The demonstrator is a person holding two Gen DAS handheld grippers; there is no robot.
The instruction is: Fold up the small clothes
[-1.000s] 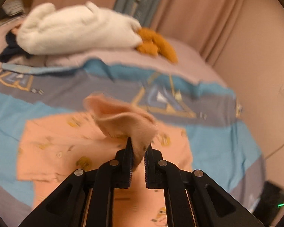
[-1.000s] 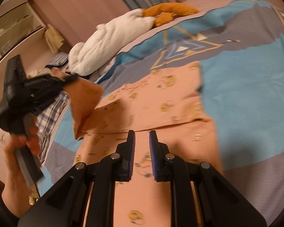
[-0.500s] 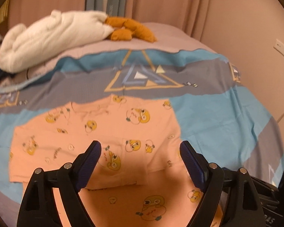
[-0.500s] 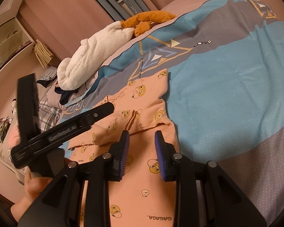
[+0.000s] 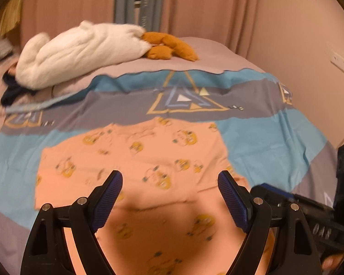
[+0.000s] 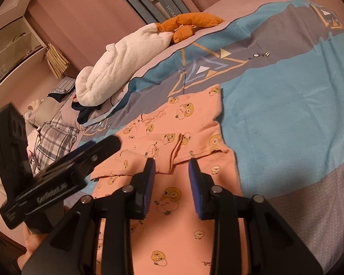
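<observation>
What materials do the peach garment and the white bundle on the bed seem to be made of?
The peach garment looks like thin, matte knit cotton: it lies flat with soft creases, and printed yellow cartoon figures sit on its surface. The white bundle looks like thick plush or fleece: its surface is fuzzy and it holds puffy, rounded folds. The exact fibres cannot be told.

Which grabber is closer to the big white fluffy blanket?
Left. The left gripper sits on the white blanket's side of the peach shirt; the right gripper hovers over the shirt's middle, farther off.

Left claw (image 5: 169, 184) agape, empty; right claw (image 6: 172, 167) just parting, empty.
</observation>
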